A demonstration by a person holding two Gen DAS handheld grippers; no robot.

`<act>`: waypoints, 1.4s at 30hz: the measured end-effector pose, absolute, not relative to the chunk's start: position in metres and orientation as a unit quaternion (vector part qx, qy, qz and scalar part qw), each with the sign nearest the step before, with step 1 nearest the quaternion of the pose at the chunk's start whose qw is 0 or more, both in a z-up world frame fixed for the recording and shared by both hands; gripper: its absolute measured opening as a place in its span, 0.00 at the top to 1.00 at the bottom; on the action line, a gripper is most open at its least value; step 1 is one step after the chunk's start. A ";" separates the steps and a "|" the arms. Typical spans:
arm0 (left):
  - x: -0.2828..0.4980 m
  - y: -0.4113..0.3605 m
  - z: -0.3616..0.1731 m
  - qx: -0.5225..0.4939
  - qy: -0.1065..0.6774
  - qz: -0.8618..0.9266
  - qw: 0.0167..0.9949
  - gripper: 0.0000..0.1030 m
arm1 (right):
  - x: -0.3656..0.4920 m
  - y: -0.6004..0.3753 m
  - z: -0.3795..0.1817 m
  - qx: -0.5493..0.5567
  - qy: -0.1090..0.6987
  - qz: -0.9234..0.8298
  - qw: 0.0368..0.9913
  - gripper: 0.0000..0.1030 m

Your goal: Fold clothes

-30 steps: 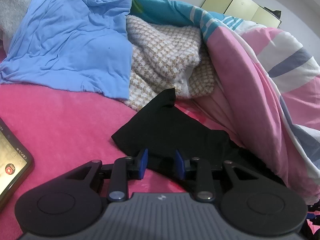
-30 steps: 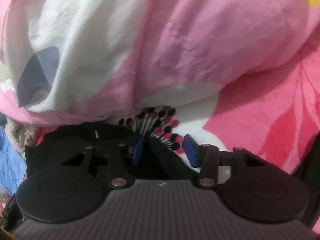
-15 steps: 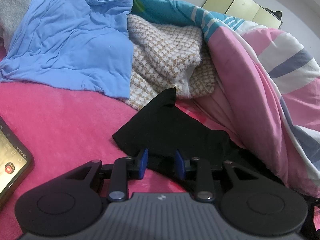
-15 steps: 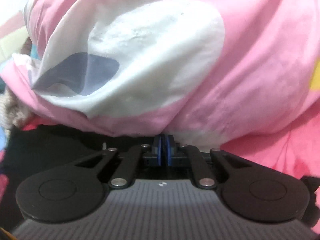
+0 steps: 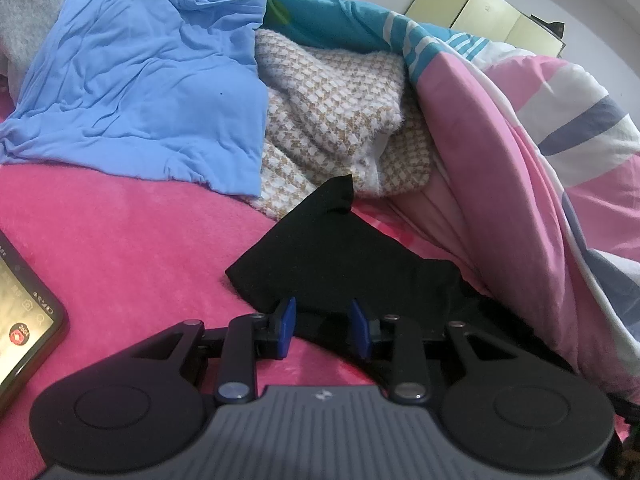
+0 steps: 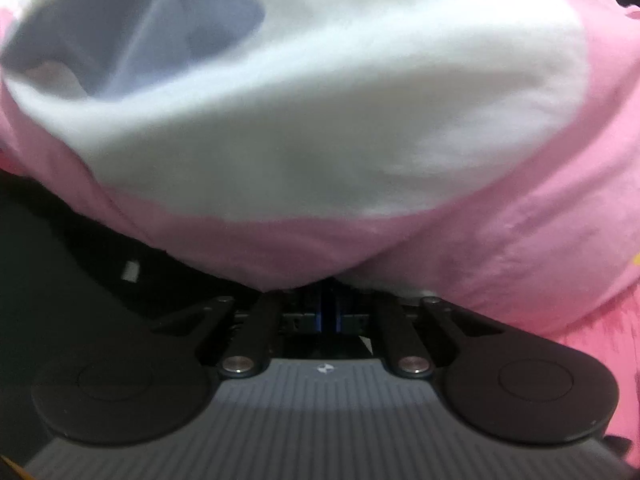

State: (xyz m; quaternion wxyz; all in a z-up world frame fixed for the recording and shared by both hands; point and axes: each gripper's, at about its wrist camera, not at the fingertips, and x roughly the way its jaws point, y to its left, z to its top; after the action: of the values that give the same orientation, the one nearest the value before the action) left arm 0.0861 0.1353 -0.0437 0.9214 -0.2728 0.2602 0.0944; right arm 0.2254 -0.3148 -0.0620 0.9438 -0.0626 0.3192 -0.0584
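Bright pink fleece bedding covers the bed, and past it pale yellow-green cabinet doors stand against a white wall. A crumpled black garment lies on the fleece directly in front of the left tool. The garment's near edge runs between the tool's two blue pads, which stand apart on either side of the cloth without pressing on it, so this tool is released. One black corner points away toward a beige-and-white houndstooth knit garment and touches its lower edge. A wrinkled light blue cotton garment lies left of the knit, overlapping it. A thick quilt of pink, white, grey and teal patches is heaped along the right, and the black garment's right side runs under its edge. A smartphone with a lit screen lies on the fleece at the far left, well apart from the black cloth.

In the right wrist view the same quilt fills nearly the whole frame, blurred. The right tool is clenched, its blue pads together just under the quilt's pink lower edge; whether any cloth is pinched between them cannot be told. Black fabric shows at the left of this tool.
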 end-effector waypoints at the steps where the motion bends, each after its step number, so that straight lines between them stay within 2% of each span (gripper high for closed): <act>1: 0.086 0.135 -0.044 -0.273 0.260 0.094 0.921 0.69 | 0.229 -0.320 -0.066 -0.041 0.318 -0.064 0.945 0.93; 4: 0.086 0.136 -0.044 -0.275 0.260 0.094 0.921 0.69 | 0.231 -0.342 -0.057 0.039 0.334 -0.052 0.940 0.91; 8: 0.086 0.136 -0.043 -0.276 0.260 0.094 0.921 0.69 | 0.221 -0.387 -0.038 0.163 0.353 -0.022 0.921 0.72; 10: 0.086 0.136 -0.043 -0.276 0.260 0.095 0.920 0.69 | 0.207 -0.407 -0.027 0.191 0.348 -0.020 0.918 0.67; 12: 0.086 0.136 -0.043 -0.277 0.260 0.094 0.920 0.69 | 0.192 -0.425 -0.015 0.208 0.341 -0.024 0.917 0.57; 14: 0.086 0.136 -0.043 -0.277 0.259 0.094 0.920 0.69 | 0.170 -0.432 0.001 0.192 0.317 -0.041 0.928 0.57; 16: 0.087 0.136 -0.044 -0.277 0.260 0.095 0.920 0.69 | 0.154 -0.431 0.012 0.184 0.311 -0.037 0.932 0.62; 18: 0.087 0.137 -0.044 -0.276 0.259 0.095 0.921 0.69 | 0.141 -0.420 0.016 0.161 0.324 -0.028 0.932 0.87; 20: 0.086 0.137 -0.044 -0.275 0.259 0.095 0.921 0.69 | 0.134 -0.404 0.007 0.128 0.349 -0.011 0.928 0.89; 25: 0.085 0.136 -0.044 -0.274 0.258 0.095 0.922 0.69 | 0.131 -0.377 -0.021 0.055 0.397 -0.017 0.916 0.91; 28: 0.086 0.136 -0.044 -0.273 0.258 0.095 0.922 0.69 | 0.150 -0.408 -0.035 0.071 0.385 -0.087 0.916 0.90; 32: 0.085 0.135 -0.044 -0.272 0.259 0.096 0.922 0.69 | 0.177 -0.462 -0.045 0.172 0.348 -0.151 0.909 0.94; 36: 0.086 0.133 -0.043 -0.270 0.259 0.097 0.922 0.69 | 0.153 -0.482 -0.026 0.197 0.310 -0.183 0.912 0.91; 42: 0.078 0.132 -0.035 -0.277 0.249 0.071 0.925 0.66 | 0.055 -0.502 0.007 0.256 0.292 -0.159 0.908 0.87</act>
State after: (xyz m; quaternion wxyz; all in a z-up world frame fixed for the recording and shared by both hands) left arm 0.0783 0.1318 -0.0348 0.9253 -0.2770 0.2489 0.0709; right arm 0.0552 -0.5024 0.0067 0.9076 0.2563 0.2922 -0.1588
